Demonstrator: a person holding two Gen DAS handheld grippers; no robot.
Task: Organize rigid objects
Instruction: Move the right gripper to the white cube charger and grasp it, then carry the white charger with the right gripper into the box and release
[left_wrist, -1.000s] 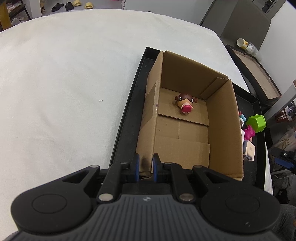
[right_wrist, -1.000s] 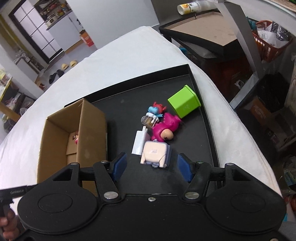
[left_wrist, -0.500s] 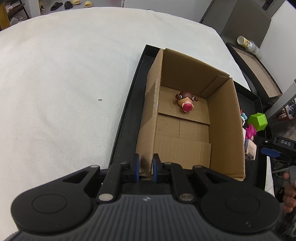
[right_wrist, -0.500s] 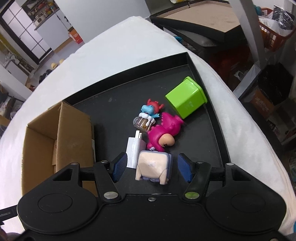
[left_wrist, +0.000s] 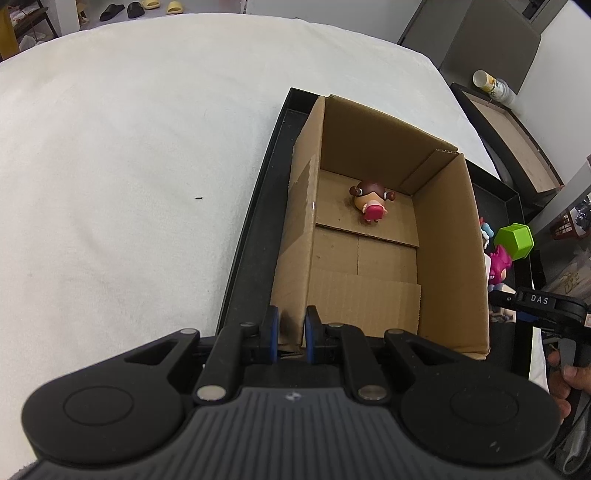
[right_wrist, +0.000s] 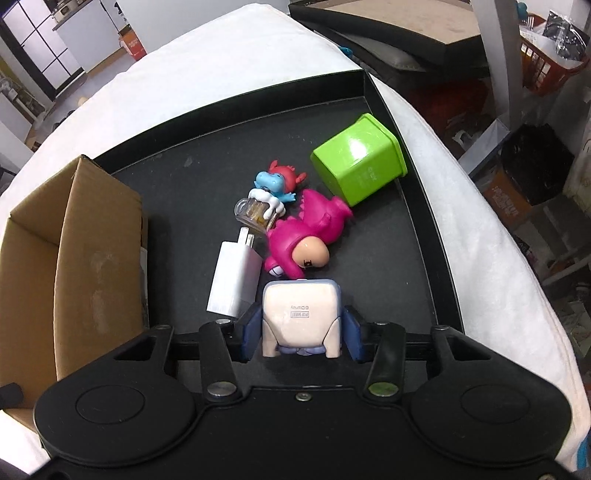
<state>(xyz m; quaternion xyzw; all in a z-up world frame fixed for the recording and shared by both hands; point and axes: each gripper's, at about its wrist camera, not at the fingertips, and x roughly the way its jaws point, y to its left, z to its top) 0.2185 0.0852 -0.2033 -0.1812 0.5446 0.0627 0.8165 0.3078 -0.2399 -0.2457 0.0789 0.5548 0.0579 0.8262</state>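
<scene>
An open cardboard box (left_wrist: 448, 258) stands on a black tray (left_wrist: 255, 221). A small brown-haired figurine (left_wrist: 370, 201) lies inside at its far end. My left gripper (left_wrist: 290, 334) is shut on the box's near wall. In the right wrist view, my right gripper (right_wrist: 301, 334) has closed around a cream and lavender toy figure (right_wrist: 301, 314) lying on the tray (right_wrist: 424, 236). Beyond it lie a magenta dinosaur figure (right_wrist: 306, 236), a white charger plug (right_wrist: 234, 278), a blue and red toy with a clear cup (right_wrist: 271, 192) and a tipped green cup (right_wrist: 360, 158). The box (right_wrist: 85, 258) is at the left.
The tray sits on a white cloth-covered table (left_wrist: 110, 184). Another black tray (left_wrist: 513, 140) with a bottle (left_wrist: 493, 85) stands beyond the table's far right. A red basket (right_wrist: 550, 55) and clutter are on the floor at the right.
My right gripper moved forward and down over the cream toy figure and its fingers closed in against its sides. My left gripper stayed clamped on the box wall.
</scene>
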